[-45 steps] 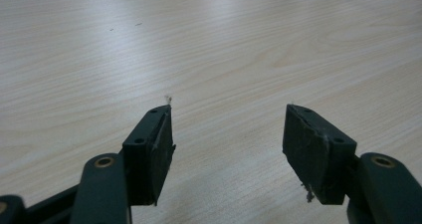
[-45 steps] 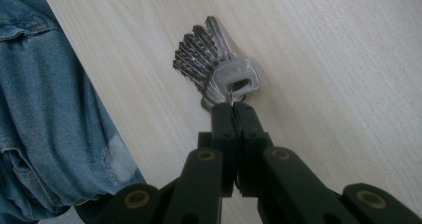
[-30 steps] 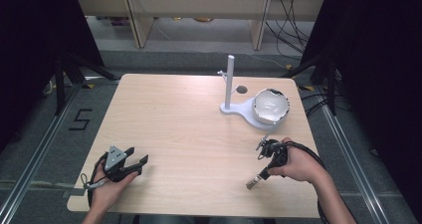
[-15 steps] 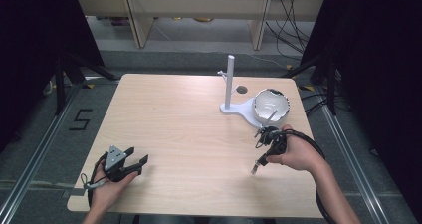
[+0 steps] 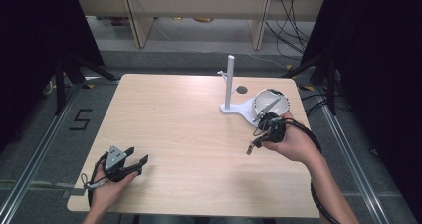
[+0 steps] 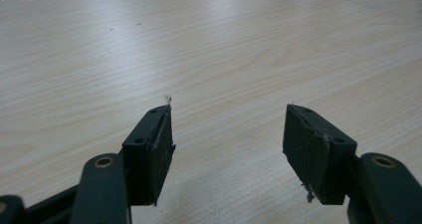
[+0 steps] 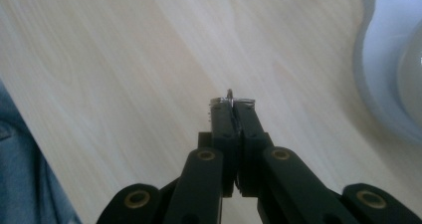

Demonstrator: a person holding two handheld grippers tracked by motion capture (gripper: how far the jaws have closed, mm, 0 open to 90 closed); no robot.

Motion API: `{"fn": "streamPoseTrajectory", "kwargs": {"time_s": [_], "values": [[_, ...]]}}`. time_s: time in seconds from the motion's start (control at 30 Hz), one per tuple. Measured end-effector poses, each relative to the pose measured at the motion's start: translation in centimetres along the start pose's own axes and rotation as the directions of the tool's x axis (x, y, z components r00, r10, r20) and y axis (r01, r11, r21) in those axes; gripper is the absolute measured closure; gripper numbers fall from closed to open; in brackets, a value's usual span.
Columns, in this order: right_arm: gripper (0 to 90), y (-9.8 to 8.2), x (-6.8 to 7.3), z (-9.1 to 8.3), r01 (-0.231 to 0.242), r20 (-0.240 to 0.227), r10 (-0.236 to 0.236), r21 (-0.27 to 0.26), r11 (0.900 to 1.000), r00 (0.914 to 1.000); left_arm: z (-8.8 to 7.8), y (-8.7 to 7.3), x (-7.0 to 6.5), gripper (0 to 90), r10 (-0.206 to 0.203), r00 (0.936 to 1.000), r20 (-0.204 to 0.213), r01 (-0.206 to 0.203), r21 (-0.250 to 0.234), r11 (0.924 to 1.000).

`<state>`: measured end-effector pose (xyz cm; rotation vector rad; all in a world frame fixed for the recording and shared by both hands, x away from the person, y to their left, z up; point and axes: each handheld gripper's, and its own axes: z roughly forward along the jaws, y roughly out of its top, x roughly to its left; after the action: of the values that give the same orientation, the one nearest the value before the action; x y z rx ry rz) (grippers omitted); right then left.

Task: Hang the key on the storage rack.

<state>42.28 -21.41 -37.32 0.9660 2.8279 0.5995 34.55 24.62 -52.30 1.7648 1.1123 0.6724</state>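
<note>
A light wooden desk [image 5: 189,134] stood on grey floor [image 5: 199,55]; wooden shelving [image 5: 194,7] behind, black curtains [image 5: 30,45] flanking.

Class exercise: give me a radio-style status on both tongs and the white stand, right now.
Left tongs open, low over bare table. Right tongs shut on a small metal piece, too small to identify. White stand upright beside them, bowl on its base. Nothing between.

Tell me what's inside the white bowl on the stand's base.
A thin grey stick-like utensil leans inside the white bowl. The right hand-held gripper covers the bowl's near rim, so anything there is hidden.
</note>
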Motion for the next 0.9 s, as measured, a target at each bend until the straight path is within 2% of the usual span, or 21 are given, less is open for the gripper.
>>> {"fn": "streamPoseTrajectory", "kwargs": {"time_s": [0.03, 0.07, 0.1, 0.2, 0.3, 0.33, 0.37, 0.43, 0.47, 0.5, 0.53, 0.57, 0.6, 0.63, 0.67, 0.7, 0.73, 0.77, 0.8, 0.87, 0.9], "values": [[89.7, 0.4, 0.1, -0.1, -0.017, 0.011, 0.017, -0.032, 0.999, 0.9998, 0.0, 0.0, 0.0, 36.1, 0.0, 1.0, -0.002, 0.0, 0.002, 1.0], [89.7, 0.4, 0.1, -0.1, -0.017, 0.011, 0.017, -0.032, 0.999, 0.9998, 0.0, 0.0, 0.0, 36.1, 0.0, 1.0, -0.002, 0.0, 0.002, 1.0], [89.7, 0.7, 0.0, -0.3, -0.009, 0.028, 0.011, -0.064, 0.998, 0.9995, 0.0, 0.0, 0.0, 36.1, 0.0, 1.0, -0.002, 0.0, 0.002, 1.0], [89.7, 1.1, -0.1, -0.4, -0.017, 0.037, 0.02, -0.088, 0.996, 0.9991, 0.0, 0.0, 0.0, 36.1, -0.001, 1.0, -0.002, 0.001, 0.002, 1.0], [89.7, 1.7, -0.2, -0.6, -0.024, 0.059, 0.033, -0.153, 0.988, 0.9977, 0.0, 0.0, 0.0, 36.1, -0.002, 1.0, -0.002, 0.002, 0.002, 1.0], [89.7, 1.7, -0.2, -0.6, -0.024, 0.059, 0.033, -0.153, 0.988, 0.9977, 0.0, 0.0, 0.0, 36.1, -0.002, 1.0, -0.002, 0.002, 0.002, 1.0], [89.7, 2.0, 0.0, -0.7, -0.054, 0.06, 0.065, -0.167, 0.984, 0.9961, 0.0, 0.0, 0.0, 36.1, -0.002, 1.0, -0.002, 0.002, 0.001, 1.0], [89.7, 2.2, -0.2, -0.8, -0.02, 0.079, 0.036, -0.204, 0.979, 0.9962, 0.0, 0.0, 0.0, 36.1, -0.001, 1.0, -0.002, 0.001, 0.001, 1.0], [89.7, 2.2, -0.2, -0.8, -0.02, 0.079, 0.036, -0.204, 0.979, 0.9962, 0.0, 0.0, 0.0, 36.1, -0.001, 1.0, -0.002, 0.001, 0.001, 1.0], [89.7, 2.4, -0.2, -0.8, -0.024, 0.087, 0.046, -0.237, 0.971, 0.9952, 0.0, 0.0, 0.0, 36.1, -0.001, 1.0, -0.002, 0.001, 0.001, 1.0], [89.7, 2.4, -0.2, -0.8, -0.024, 0.087, 0.046, -0.237, 0.971, 0.9952, 0.0, 0.0, 0.0, 36.1, -0.001, 1.0, -0.002, 0.001, 0.001, 1.0], [89.7, 2.6, -0.2, -0.9, -0.034, 0.097, 0.061, -0.265, 0.964, 0.9934, 0.0, 0.0, 0.0, 36.1, -0.001, 1.0, -0.002, 0.001, 0.002, 1.0], [89.7, 2.6, -0.2, -0.9, -0.034, 0.097, 0.061, -0.265, 0.964, 0.9934, 0.0, 0.0, 0.0, 36.1, -0.001, 1.0, -0.002, 0.001, 0.002, 1.0], [89.7, 2.8, -0.2, -1.1, -0.039, 0.097, 0.072, -0.303, 0.952, 0.9926, 0.0, 0.0, 0.0, 36.1, -0.001, 1.0, -0.003, 0.001, 0.002, 1.0], [89.7, 2.8, -0.2, -1.1, -0.039, 0.097, 0.072, -0.303, 0.952, 0.9926, 0.0, 0.0, 0.0, 36.1, -0.001, 1.0, -0.003, 0.001, 0.002, 1.0], [89.7, 3.0, -0.2, -1.2, -0.042, 0.097, 0.079, -0.331, 0.943, 0.9921, 0.0, 0.0, 0.0, 36.1, -0.001, 1.0, -0.003, 0.001, 0.002, 1.0], [89.7, 3.0, -0.2, -1.2, -0.042, 0.097, 0.079, -0.331, 0.943, 0.9921, 0.0, 0.0, 0.0, 36.1, -0.001, 1.0, -0.003, 0.001, 0.002, 1.0], [89.8, 3.3, -0.2, -1.2, -0.025, 0.112, 0.069, -0.355, 0.935, 0.9913, 0.0, 0.0, 0.0, 36.1, 0.0, 1.0, -0.003, 0.0, 0.001, 1.0], [89.8, 3.3, -0.2, -1.2, -0.025, 0.112, 0.069, -0.355, 0.935, 0.9913, 0.0, 0.0, 0.0, 36.0, 0.0, 1.0, -0.003, 0.0, 0.001, 1.0], [89.8, 3.7, -0.2, -1.1, -0.027, 0.116, 0.08, -0.4, 0.916, 0.9901, 0.0, 0.0, 0.0, 36.0, 0.0, 1.0, -0.002, 0.0, 0.001, 1.0], [89.7, 3.8, -0.1, -1.4, -0.047, 0.111, 0.1, -0.403, 0.914, 0.9887, 0.0, 0.0, 0.0, 35.9, -0.001, 1.0, -0.002, 0.001, 0.001, 1.0]]}}
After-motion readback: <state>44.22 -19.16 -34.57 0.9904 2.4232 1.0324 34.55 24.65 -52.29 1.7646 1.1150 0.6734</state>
